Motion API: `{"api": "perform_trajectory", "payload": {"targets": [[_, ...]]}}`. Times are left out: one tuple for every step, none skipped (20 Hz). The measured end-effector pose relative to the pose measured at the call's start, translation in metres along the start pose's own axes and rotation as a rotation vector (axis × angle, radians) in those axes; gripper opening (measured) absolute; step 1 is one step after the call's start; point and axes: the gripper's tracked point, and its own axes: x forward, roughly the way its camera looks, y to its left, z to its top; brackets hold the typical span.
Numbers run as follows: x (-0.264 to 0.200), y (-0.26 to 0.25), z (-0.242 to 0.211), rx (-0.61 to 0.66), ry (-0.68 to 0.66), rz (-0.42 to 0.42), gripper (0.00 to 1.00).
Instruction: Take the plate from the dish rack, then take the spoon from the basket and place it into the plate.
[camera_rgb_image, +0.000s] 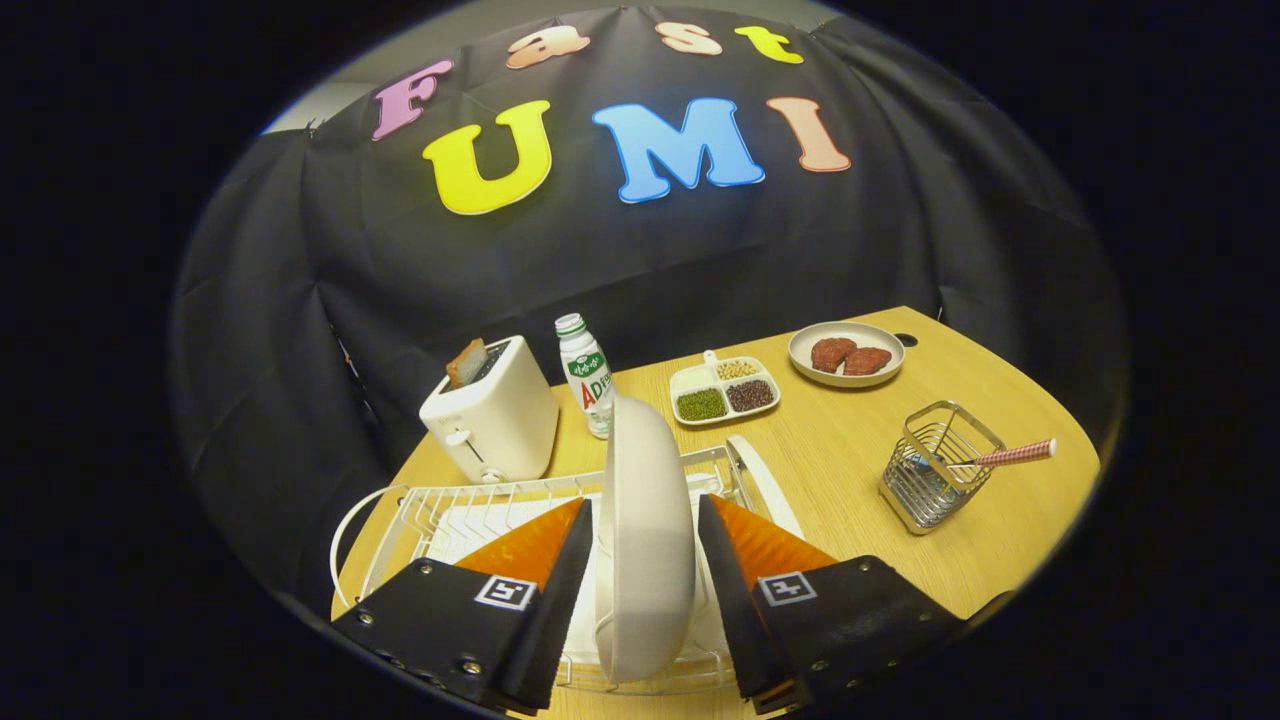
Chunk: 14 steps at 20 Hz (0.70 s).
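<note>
While the gripper (645, 545) has its fingers spread either side of the upright white round plate (645, 530) in the white wire dish rack (440, 510), apparently not yet touching, closing off-centre could tip it.

Fingers (580, 545) spread apart, level.

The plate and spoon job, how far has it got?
Nothing looks finished yet. In hand: the gripper straddles the white plate standing on edge in the dish rack, fingers either side; contact unclear. Left: lifting it out, then moving the spoon from the basket onto it.
</note>
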Motion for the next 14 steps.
{"api": "perform_trajectory", "payload": {"targets": [[-0.003, 0.003, 0.001, 0.0, 0.007, 0.007, 0.66], [0.003, 0.005, -0.002, -0.009, 0.014, 0.006, 0.55], [0.001, 0.005, 0.001, -0.029, 0.017, -0.004, 0.38], [0.002, 0.004, 0.0, -0.048, 0.024, -0.02, 0.38], [0.001, 0.005, 0.0, -0.064, 0.029, -0.035, 0.36], [0.0, 0.005, -0.001, -0.083, 0.035, -0.055, 0.36], [0.0, 0.003, 0.0, -0.104, 0.042, -0.087, 0.34], [0.002, 0.001, -0.001, -0.121, 0.046, -0.112, 0.34], [0.0, 0.002, 0.002, -0.133, 0.048, -0.133, 0.32], [0.0, 0.002, 0.005, -0.151, 0.043, -0.165, 0.32], [-0.009, -0.003, 0.011, -0.189, 0.032, -0.209, 0.32], [-0.01, -0.004, 0.018, -0.208, 0.023, -0.228, 0.28], [-0.008, -0.004, 0.021, -0.22, 0.012, -0.25, 0.27], [-0.011, -0.005, 0.027, -0.23, -0.001, -0.269, 0.27]]}}
